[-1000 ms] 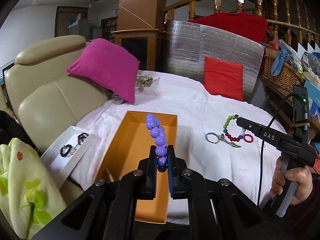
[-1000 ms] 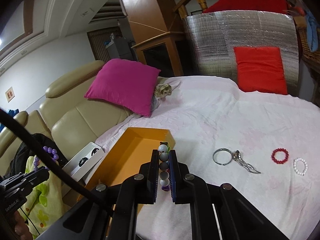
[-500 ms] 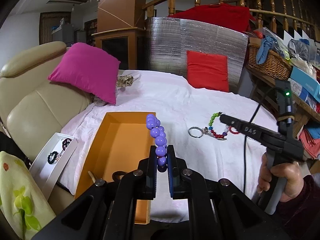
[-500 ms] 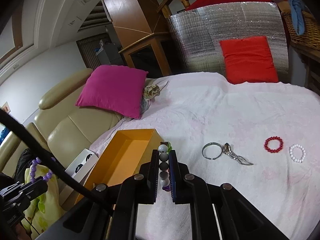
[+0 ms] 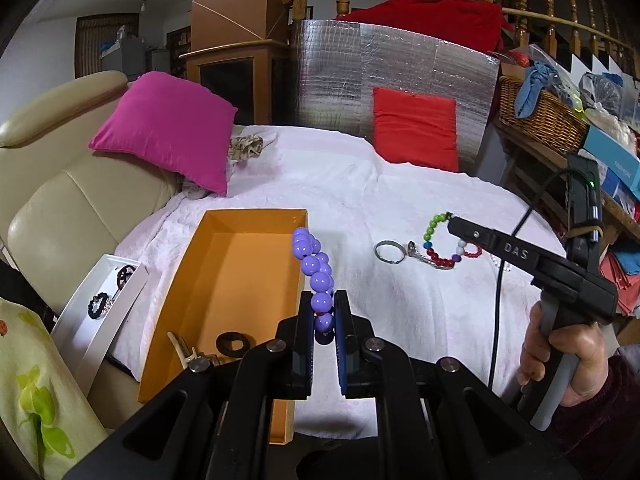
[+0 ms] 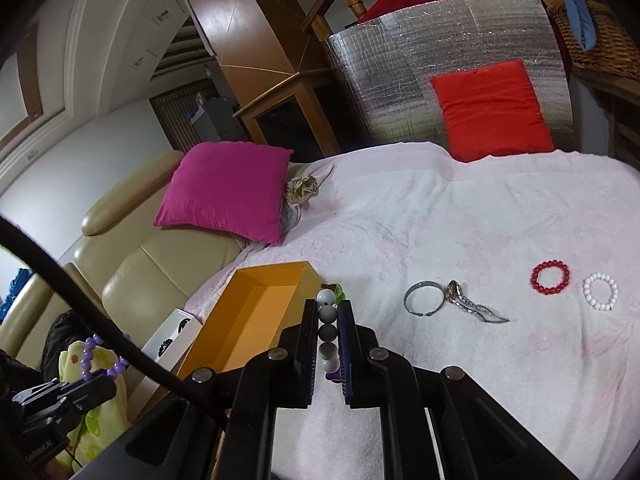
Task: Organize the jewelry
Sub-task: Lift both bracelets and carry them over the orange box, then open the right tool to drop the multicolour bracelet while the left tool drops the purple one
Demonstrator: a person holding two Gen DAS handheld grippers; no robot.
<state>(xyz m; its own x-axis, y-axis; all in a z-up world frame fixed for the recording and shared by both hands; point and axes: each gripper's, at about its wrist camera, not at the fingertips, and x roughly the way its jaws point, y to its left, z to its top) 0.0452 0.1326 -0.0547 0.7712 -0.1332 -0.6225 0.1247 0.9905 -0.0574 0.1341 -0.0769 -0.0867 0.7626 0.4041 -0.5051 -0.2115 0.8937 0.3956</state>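
Both bracelets were mid-carry toward the orange box point(image 5: 240, 280). The left hand-held gripper point(image 5: 323, 320), low centre of its view, was clamped on the glossy purple bead bracelet point(image 5: 314, 268), which stood just right of the box rim. The right hand-held gripper point(image 6: 329, 336) pinched a multicoloured bead bracelet point(image 6: 328, 316) near the box corner. Each likely needed moving over the box before letting go.

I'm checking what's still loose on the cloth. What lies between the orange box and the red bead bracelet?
In the right wrist view, a silver bangle and a silver watch lie on the cloth between the orange box and the red bead bracelet.
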